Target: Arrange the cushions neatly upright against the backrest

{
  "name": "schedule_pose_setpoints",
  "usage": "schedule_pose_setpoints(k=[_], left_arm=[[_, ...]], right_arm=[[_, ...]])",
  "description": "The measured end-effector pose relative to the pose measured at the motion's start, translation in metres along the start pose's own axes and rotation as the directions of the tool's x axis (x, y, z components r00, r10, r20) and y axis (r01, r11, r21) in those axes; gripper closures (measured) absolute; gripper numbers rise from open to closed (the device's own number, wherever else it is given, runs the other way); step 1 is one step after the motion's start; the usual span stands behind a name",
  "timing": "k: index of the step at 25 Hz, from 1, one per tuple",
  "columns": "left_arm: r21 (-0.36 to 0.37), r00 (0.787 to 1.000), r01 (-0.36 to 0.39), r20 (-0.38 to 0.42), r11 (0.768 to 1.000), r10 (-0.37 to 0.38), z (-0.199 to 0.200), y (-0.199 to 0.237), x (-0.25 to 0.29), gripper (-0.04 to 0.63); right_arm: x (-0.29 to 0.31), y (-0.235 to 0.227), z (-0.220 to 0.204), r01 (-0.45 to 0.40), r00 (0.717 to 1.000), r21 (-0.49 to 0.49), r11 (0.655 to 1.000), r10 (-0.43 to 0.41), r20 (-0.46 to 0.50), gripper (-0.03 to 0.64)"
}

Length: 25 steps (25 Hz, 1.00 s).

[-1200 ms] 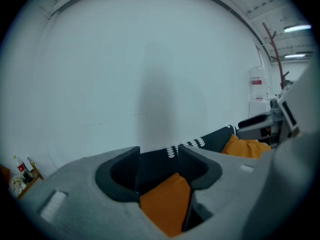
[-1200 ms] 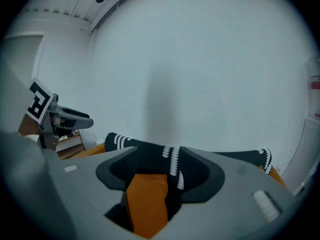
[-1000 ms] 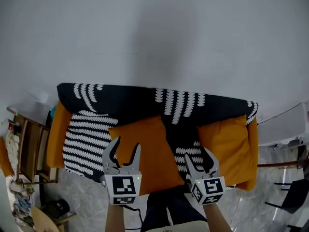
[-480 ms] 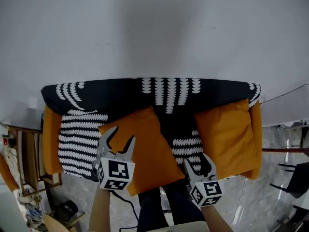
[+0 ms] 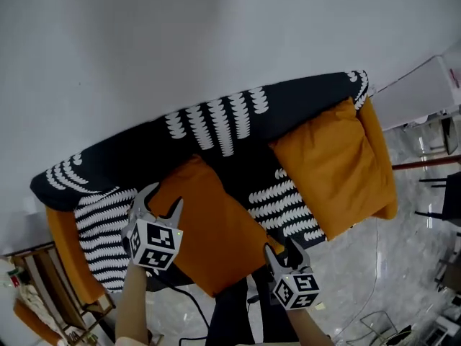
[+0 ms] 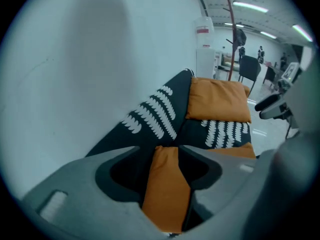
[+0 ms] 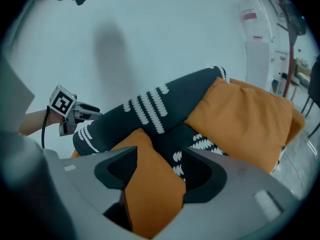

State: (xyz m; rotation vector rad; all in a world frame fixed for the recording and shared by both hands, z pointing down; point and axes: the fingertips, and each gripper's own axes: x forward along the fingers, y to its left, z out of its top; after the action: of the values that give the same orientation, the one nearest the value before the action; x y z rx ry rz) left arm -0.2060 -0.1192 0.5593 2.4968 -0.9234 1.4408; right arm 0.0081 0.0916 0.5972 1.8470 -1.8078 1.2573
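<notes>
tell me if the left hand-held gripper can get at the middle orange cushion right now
Probably yes. The left hand-held gripper has its jaws apart and lined up with the near edge of the middle orange cushion, and nothing lies between them.

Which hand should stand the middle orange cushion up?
Likely left: the open left tongs straddle the middle cushion near the backrest; the right tongs, just opened wider, straddle only its front corner.

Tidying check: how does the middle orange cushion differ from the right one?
The middle cushion lies skewed, a corner past the seat's front edge; the right cushion sits square against the backrest. The left gripper and right gripper hover at the middle cushion, not the right cushion. Both cushions are orange.
</notes>
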Motion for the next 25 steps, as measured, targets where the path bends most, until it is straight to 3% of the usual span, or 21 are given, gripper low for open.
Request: schedule_pose_setpoints(k=[4, 9, 15, 22, 25], left_arm=[[0.094, 0.991, 0.126, -0.057, 0.988, -0.121, -0.016, -0.013, 0.048, 0.347], [0.155, 0.969, 0.222, -0.14, 0.963, -0.201, -0.036, -0.027, 0.099, 0.347], [0.229, 0.946, 0.278, -0.231, 0.933, -0.225, -0.049, -0.021, 0.146, 0.334], [0.263, 0.914, 0.347, -0.311, 0.9, -0.261, -0.06, -0.016, 0.181, 0.297], [0.257, 0.903, 0.368, -0.329, 0.894, -0.277, -0.066, -0.018, 0.193, 0.29]], right_arm=[[0.006, -0.014, -0.052, 0.096, 0.994, 0.065, 0.993, -0.092, -0.062, 0.327], [0.007, -0.033, -0.104, 0.205, 0.976, 0.197, 0.959, -0.184, -0.121, 0.325], [0.014, -0.045, -0.151, 0.268, 0.959, 0.312, 0.911, -0.22, -0.18, 0.324], [0.031, -0.052, -0.21, 0.329, 0.926, 0.323, 0.888, -0.236, -0.295, 0.301], [0.034, -0.062, -0.227, 0.369, 0.909, 0.365, 0.855, -0.251, -0.332, 0.299]])
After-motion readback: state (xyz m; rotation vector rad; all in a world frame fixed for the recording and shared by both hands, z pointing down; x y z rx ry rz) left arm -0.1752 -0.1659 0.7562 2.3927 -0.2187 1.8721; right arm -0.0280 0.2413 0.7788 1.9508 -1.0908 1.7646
